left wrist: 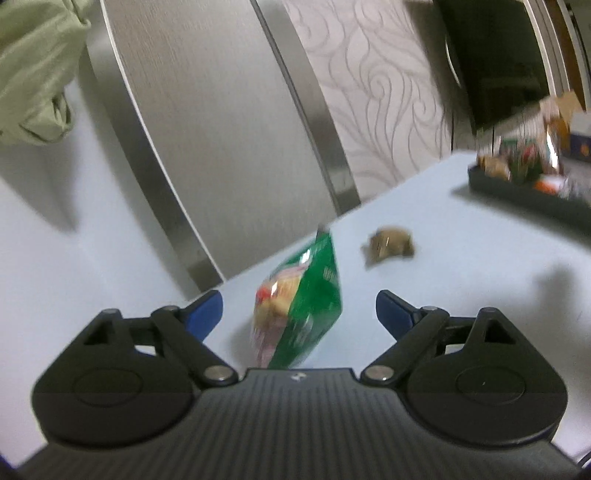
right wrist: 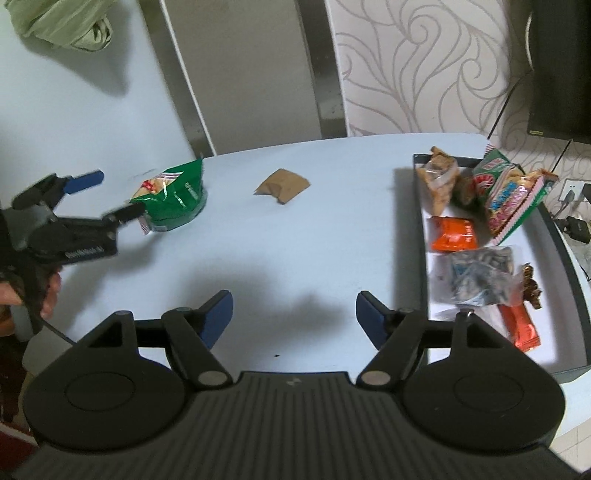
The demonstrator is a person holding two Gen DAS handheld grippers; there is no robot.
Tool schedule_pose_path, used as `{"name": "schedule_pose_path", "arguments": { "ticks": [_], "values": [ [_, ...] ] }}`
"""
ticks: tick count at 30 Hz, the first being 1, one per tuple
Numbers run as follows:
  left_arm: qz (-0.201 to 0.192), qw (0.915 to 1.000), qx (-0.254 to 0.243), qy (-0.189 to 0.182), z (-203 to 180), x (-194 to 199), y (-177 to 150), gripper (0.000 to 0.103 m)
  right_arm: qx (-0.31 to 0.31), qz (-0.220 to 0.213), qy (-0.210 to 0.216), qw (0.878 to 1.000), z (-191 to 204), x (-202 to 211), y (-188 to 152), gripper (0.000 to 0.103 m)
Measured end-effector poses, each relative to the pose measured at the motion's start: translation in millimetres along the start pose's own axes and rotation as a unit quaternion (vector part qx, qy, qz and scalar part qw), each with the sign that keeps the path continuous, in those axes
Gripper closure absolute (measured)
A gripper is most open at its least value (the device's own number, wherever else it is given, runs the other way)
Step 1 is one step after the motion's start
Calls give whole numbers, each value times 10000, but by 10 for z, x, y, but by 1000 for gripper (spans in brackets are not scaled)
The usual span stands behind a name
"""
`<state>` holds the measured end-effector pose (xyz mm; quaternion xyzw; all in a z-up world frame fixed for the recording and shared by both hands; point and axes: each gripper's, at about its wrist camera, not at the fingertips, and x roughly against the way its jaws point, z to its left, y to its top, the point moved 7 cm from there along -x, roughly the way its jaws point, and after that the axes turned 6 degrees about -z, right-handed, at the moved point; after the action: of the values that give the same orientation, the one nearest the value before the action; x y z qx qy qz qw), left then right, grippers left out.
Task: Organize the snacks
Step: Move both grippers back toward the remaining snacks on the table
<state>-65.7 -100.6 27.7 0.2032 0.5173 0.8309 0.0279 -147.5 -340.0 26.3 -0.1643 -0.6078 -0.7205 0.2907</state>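
Both sets of jaws stand wide with nothing between the pads touching them: my left gripper (left wrist: pixel 299 310) has its blue fingertips (left wrist: pixel 205 312) spread either side of the green snack bag (left wrist: pixel 301 314), which sits on the table just ahead of the gripper body, clear of both pads as far as the blurred left wrist view lets me judge. From the right wrist view the same left gripper (right wrist: pixel 110 195) comes in from the left edge, one finger above the bag and the other just beside the green snack bag (right wrist: pixel 171 197); I cannot tell whether that lower tip touches the wrapper. My right gripper (right wrist: pixel 293 314) hangs over bare pale blue table (right wrist: pixel 295 243), its fingers apart and holding nothing. Past the green bag, toward the middle of the table, lies a small brown packet (right wrist: pixel 282 186), apart from everything else; in the left wrist view the brown packet (left wrist: pixel 389 245) shows beyond the bag and to its right. At the right side of the table is the dark tray (right wrist: pixel 565 240), which holds an orange packet (right wrist: pixel 452 232), a clear bag of dark seeds (right wrist: pixel 480 277), a red bar (right wrist: pixel 521 326) and a pink and green bag (right wrist: pixel 513 199) leaning at the far end. A pale green cloth (right wrist: pixel 62 22) hangs at upper left.
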Motion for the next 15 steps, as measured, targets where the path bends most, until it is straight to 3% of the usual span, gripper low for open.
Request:
{"name": "schedule_pose_path", "arguments": {
  "ticks": [9,15],
  "values": [
    [303,9990,90,-319,265,-582,-323,12,-87,120,-278,9995,164,47,-89,24],
    [378,9957,-226,-811,86,-960,-316,12,-250,247,-575,9977,181,170,-230,24]
  ]
}}
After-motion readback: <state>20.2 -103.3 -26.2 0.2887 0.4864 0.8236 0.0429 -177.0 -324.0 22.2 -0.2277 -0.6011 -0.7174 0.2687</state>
